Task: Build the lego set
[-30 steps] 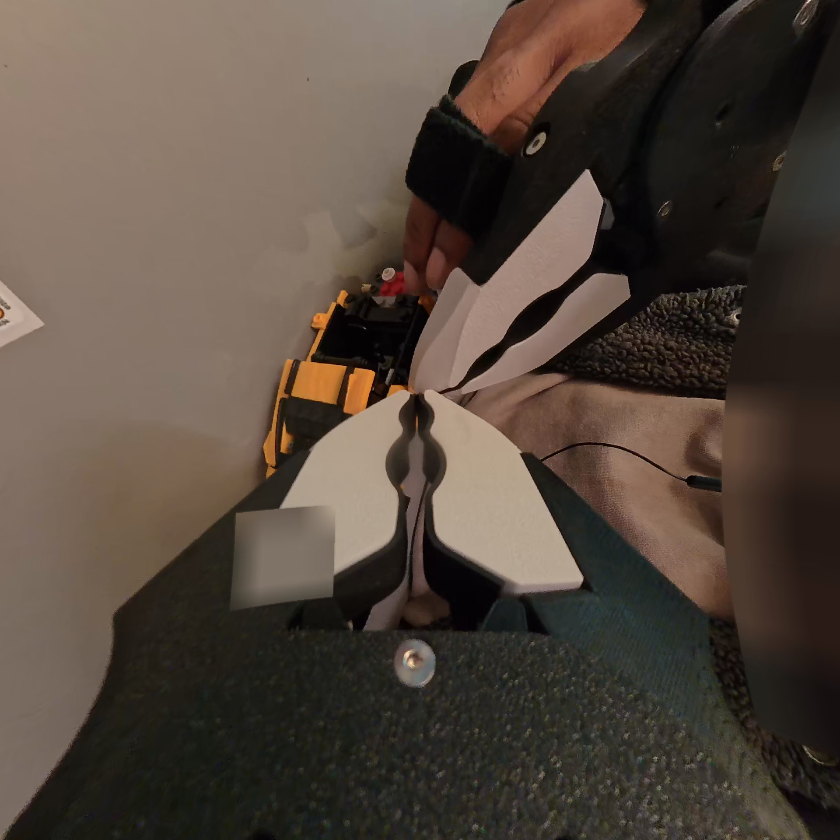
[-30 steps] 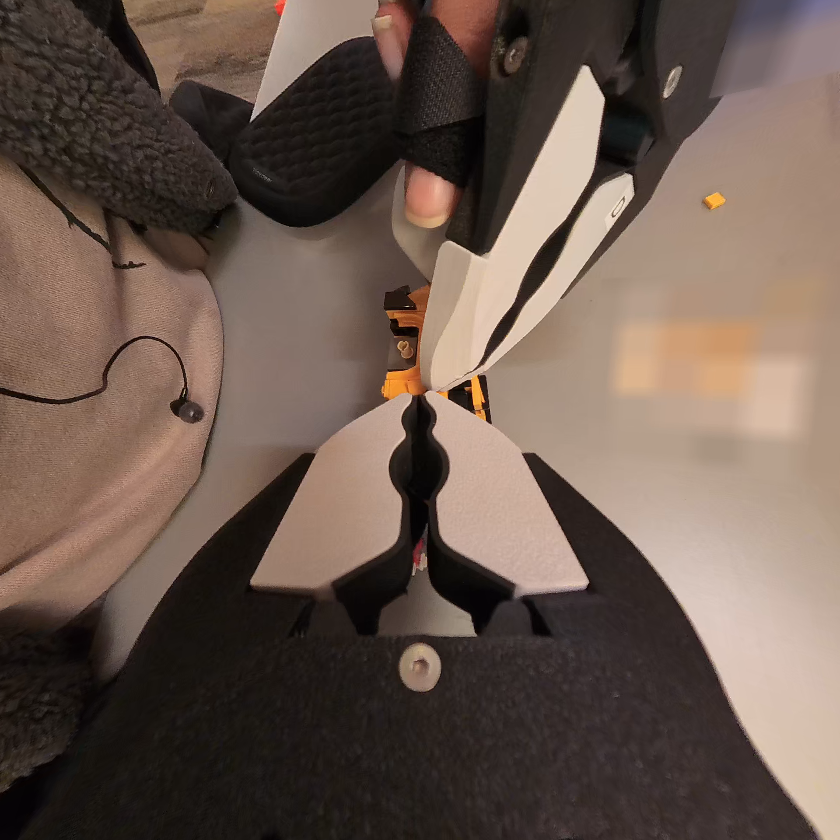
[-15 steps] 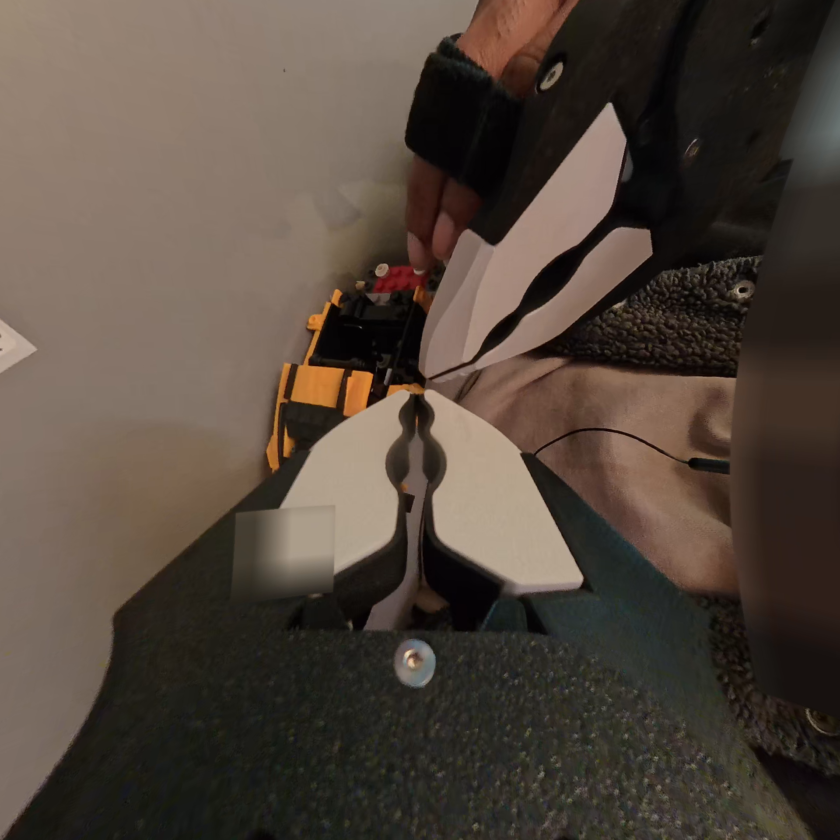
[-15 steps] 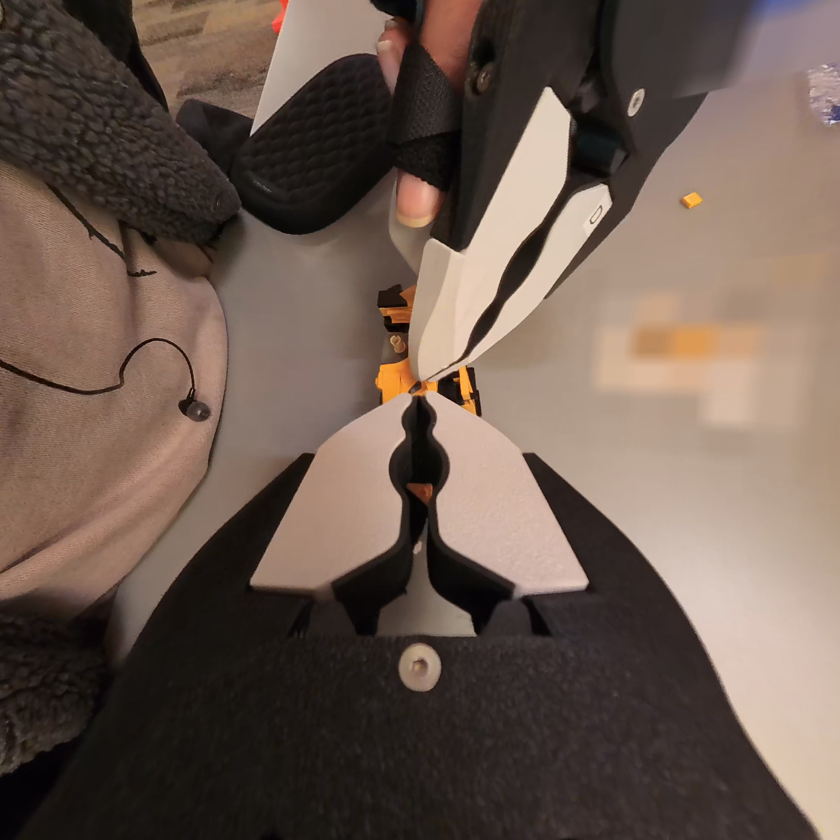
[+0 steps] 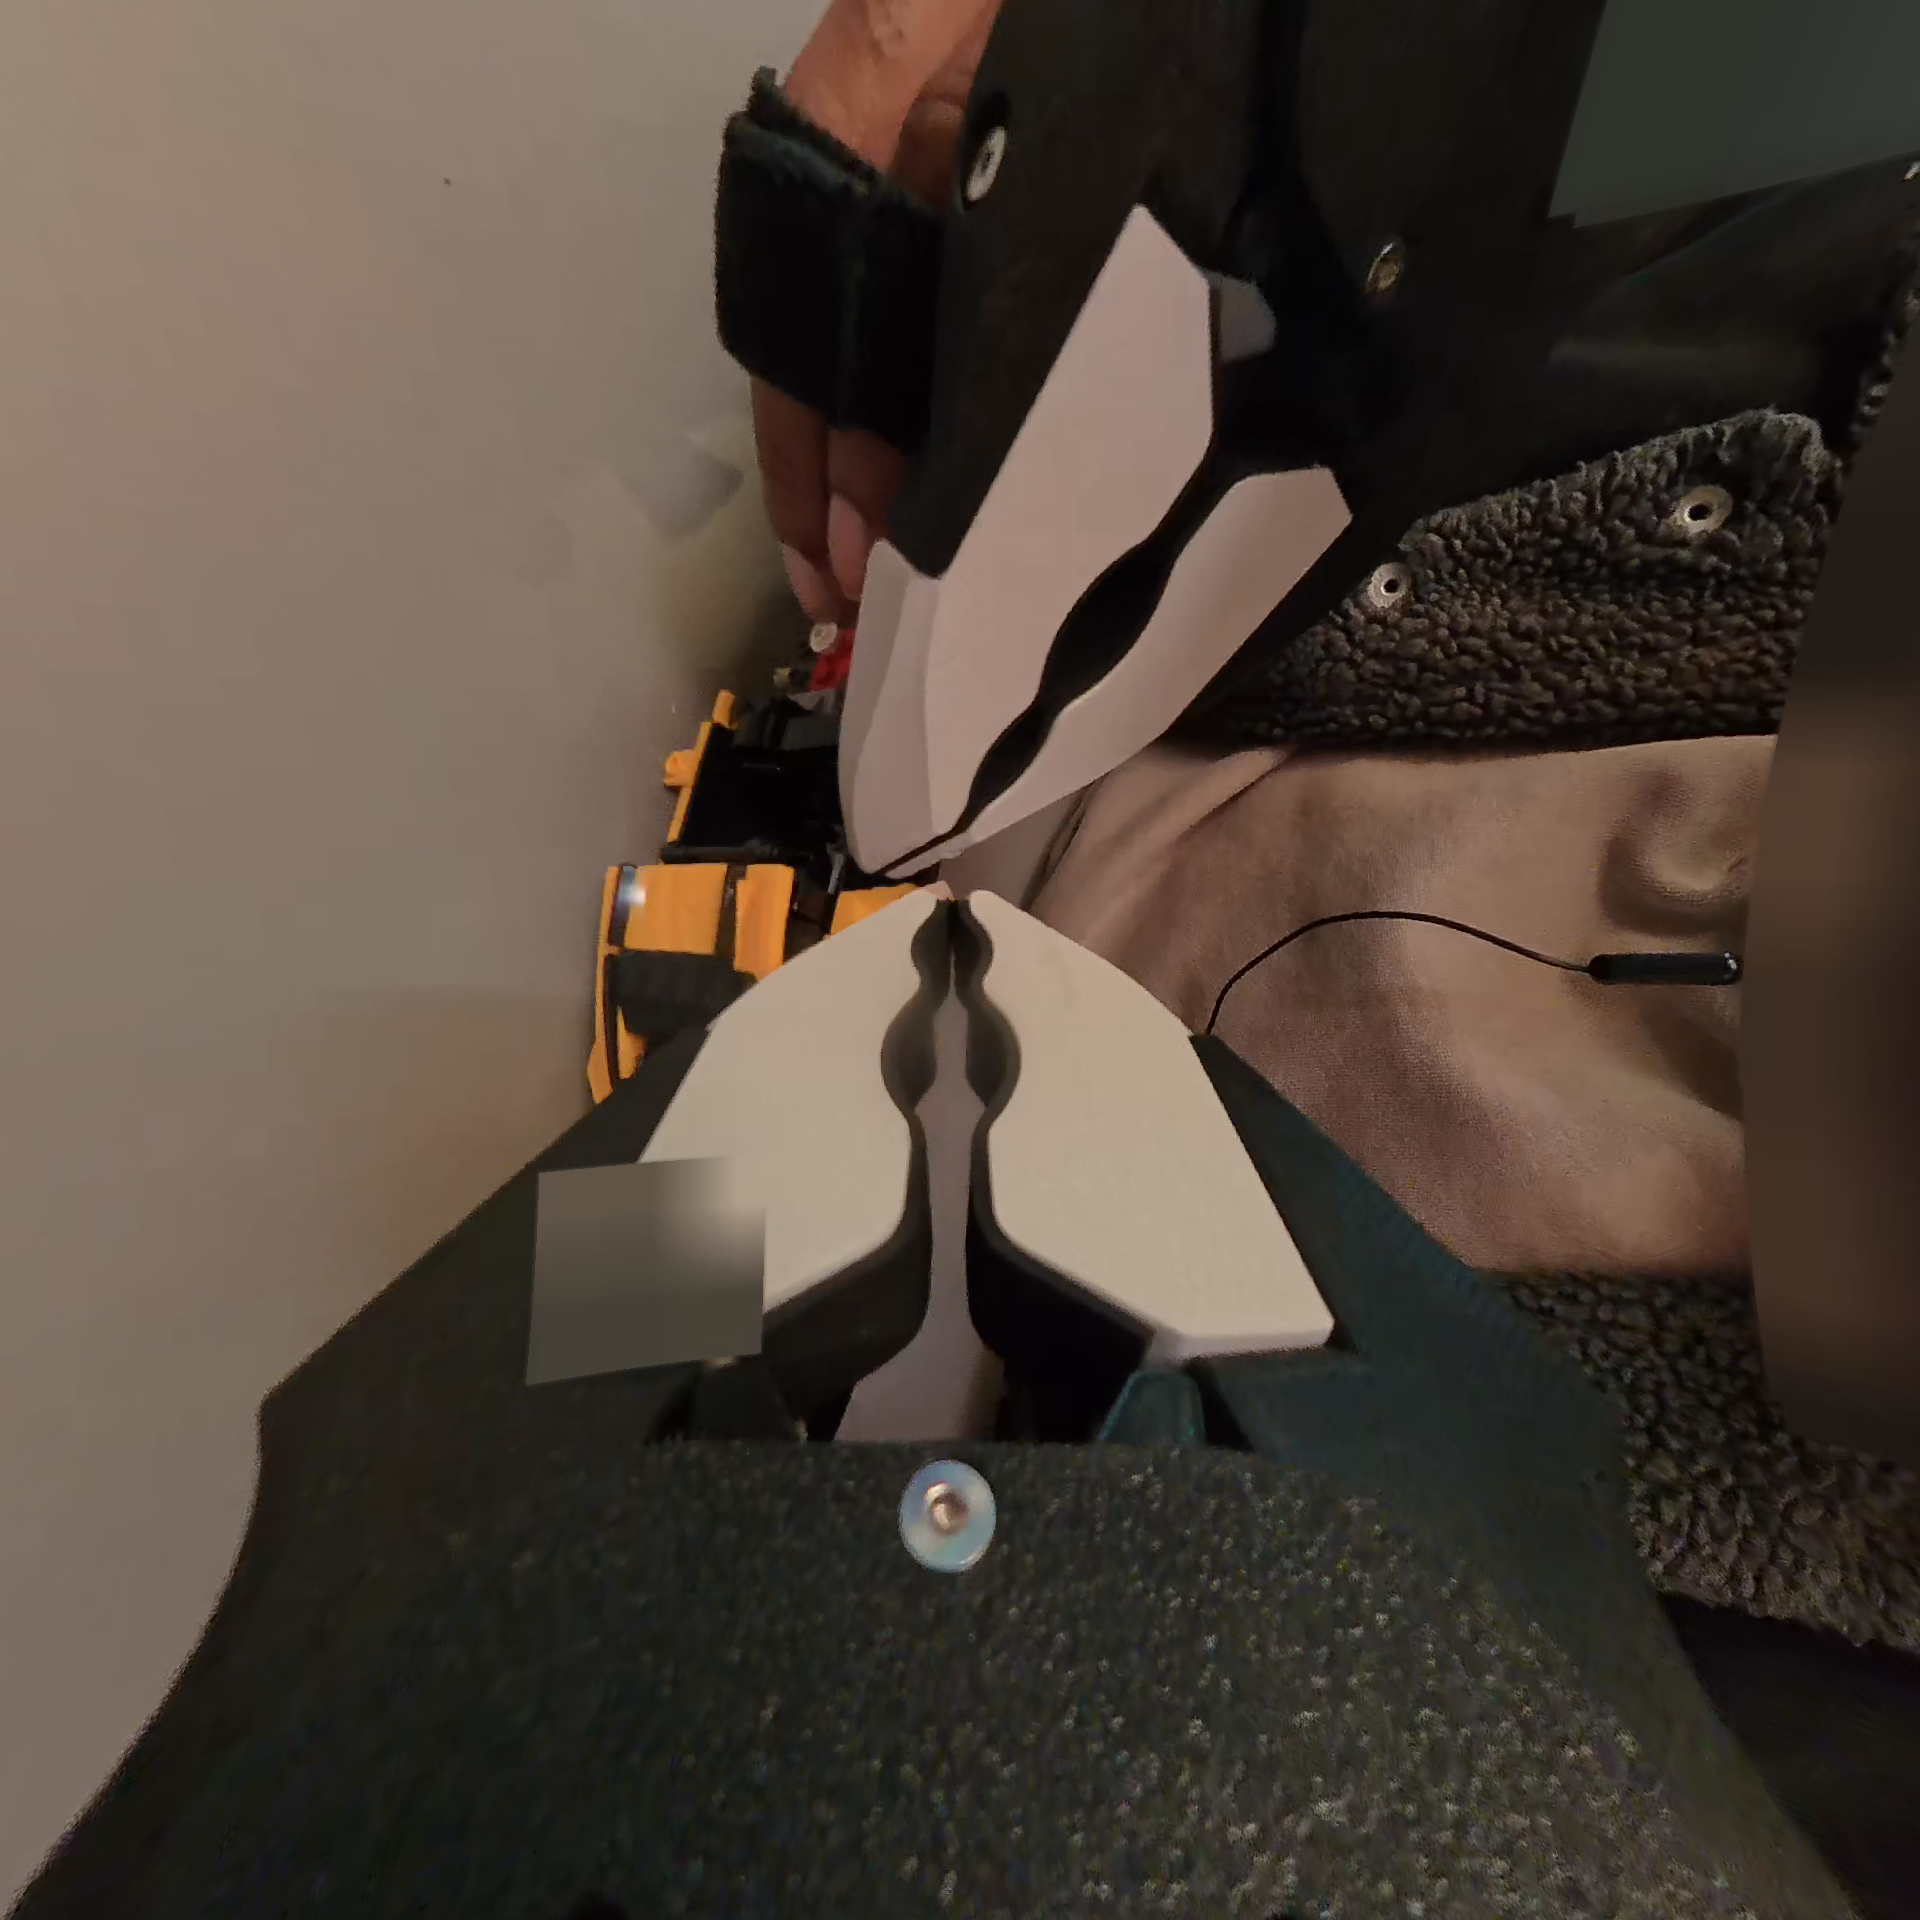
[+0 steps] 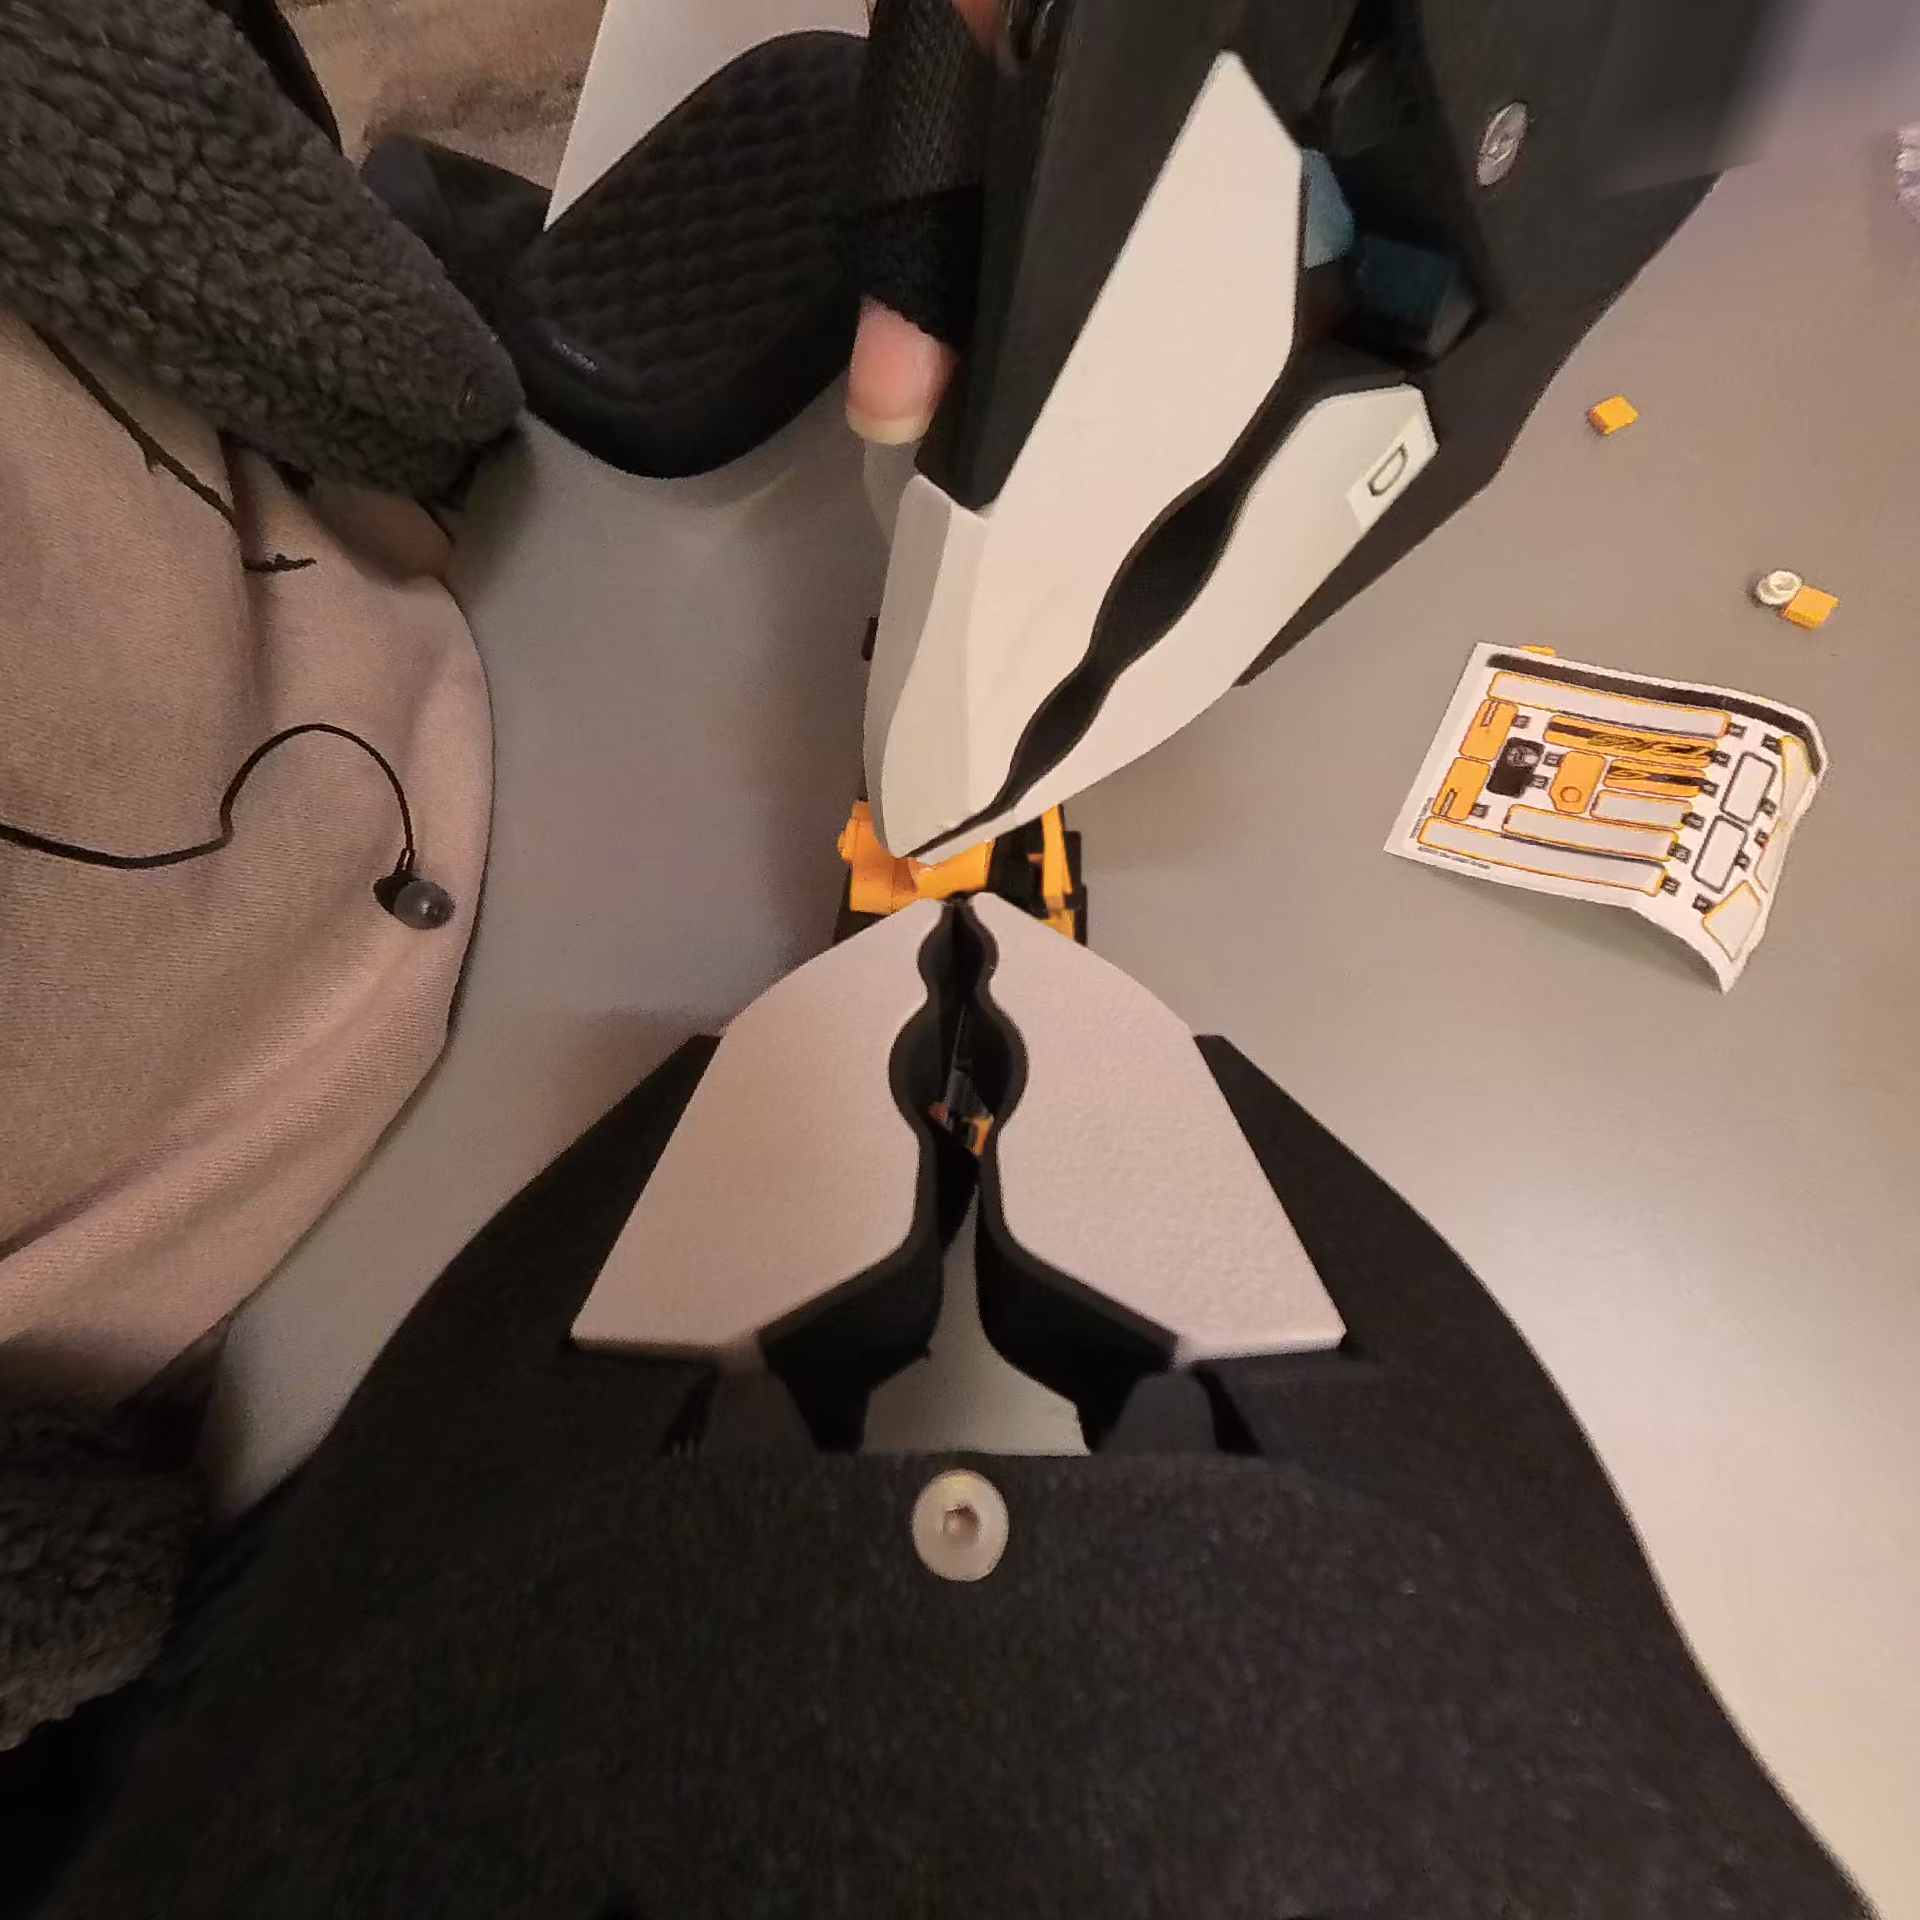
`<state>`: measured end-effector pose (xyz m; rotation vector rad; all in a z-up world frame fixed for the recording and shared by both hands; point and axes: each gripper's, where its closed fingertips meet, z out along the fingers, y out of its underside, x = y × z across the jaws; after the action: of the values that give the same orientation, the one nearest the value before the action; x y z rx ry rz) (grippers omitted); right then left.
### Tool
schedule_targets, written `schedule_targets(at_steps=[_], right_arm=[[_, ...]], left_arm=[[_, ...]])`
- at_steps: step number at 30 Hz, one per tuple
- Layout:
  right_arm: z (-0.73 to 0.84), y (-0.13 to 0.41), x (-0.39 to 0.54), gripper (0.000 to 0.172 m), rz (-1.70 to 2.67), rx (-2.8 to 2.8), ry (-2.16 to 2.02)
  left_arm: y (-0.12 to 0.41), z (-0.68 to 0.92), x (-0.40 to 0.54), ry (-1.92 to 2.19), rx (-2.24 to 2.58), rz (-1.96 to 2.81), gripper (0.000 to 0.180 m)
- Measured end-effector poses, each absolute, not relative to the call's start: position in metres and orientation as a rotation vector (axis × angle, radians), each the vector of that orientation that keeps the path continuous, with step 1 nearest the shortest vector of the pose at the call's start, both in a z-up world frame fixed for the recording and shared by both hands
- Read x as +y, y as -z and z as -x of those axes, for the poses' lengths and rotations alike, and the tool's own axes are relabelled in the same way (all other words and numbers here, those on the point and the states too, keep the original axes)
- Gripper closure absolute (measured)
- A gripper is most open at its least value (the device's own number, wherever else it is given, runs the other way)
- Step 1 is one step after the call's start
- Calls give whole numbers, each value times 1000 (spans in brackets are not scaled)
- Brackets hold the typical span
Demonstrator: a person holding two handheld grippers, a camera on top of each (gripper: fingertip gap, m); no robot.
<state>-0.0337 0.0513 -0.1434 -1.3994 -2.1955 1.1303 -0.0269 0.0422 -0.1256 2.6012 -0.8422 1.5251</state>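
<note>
While both grippers are brought tip to tip at the centre of each frame, a toy car (image 5: 686,914) of orange and black bricks is seen lying on the grey table (image 6: 1351,1195) just beneath them. The left gripper (image 5: 951,906) is shown with its white fingers (image 5: 810,1122) closed together, no gap left at the tips. In the right wrist view those tips are set against an orange part at the car's near end. The right gripper (image 6: 956,910) is likewise closed, its tips poised just over the same end. Whether anything thin is pinched in either cannot be told. A sticker sheet (image 6: 1600,800) is seen at the right of the right wrist view, well apart from the car, and loose orange bits (image 6: 1610,414) are scattered above it. A beige garment (image 6: 208,935) crossed by a thin black cable (image 6: 312,748) fills the left.
</note>
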Motion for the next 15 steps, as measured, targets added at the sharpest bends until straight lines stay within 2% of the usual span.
schedule_targets(at_steps=[15], right_arm=[[32, 132, 58, 172, 1365, -2144, -1109]], left_arm=[[121, 27, 43, -1502, -923, -2581, 180]])
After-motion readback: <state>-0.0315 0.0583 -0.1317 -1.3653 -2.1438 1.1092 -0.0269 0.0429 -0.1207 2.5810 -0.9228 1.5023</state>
